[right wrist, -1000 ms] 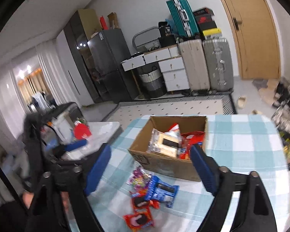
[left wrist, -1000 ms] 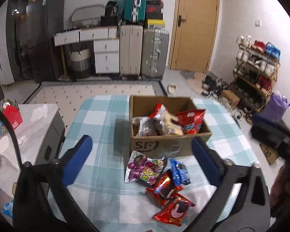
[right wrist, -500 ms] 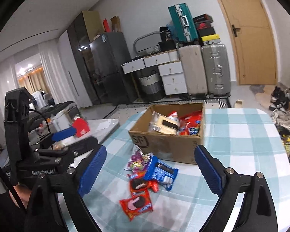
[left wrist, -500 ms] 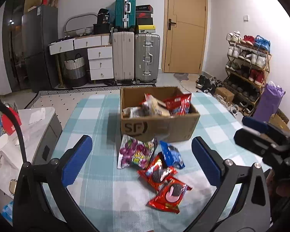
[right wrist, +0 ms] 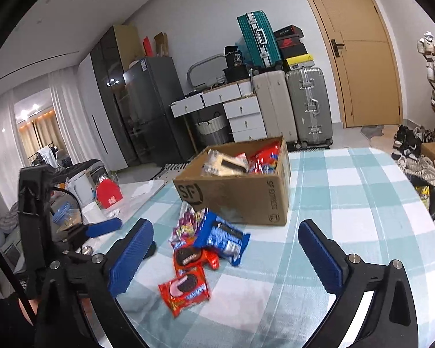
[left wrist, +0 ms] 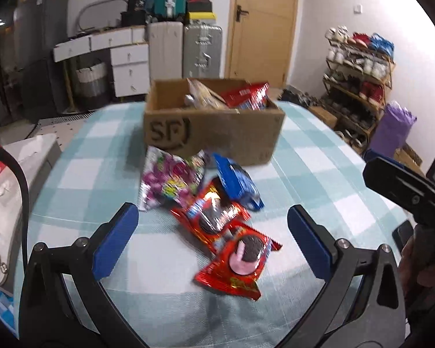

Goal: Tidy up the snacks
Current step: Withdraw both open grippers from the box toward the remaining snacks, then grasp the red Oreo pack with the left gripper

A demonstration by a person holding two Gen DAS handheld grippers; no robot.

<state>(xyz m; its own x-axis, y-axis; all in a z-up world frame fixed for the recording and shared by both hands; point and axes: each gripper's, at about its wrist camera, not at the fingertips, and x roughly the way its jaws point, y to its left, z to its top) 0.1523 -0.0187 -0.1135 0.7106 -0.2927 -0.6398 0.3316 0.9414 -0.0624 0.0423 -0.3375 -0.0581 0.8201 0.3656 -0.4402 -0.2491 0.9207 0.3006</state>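
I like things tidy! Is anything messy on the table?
Yes. Four snack packs lie in a loose pile on the tablecloth in front of the cardboard box: a purple pack, a blue pack and two red packs, overlapping, not in the box.

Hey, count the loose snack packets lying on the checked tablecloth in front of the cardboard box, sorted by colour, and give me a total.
Red foil cookie packets: 2, the near one and the one behind it.
Blue cookie packet: 1.
Purple and silver candy bag: 1.
Total: 4 loose packets, all outside the brown cardboard box.
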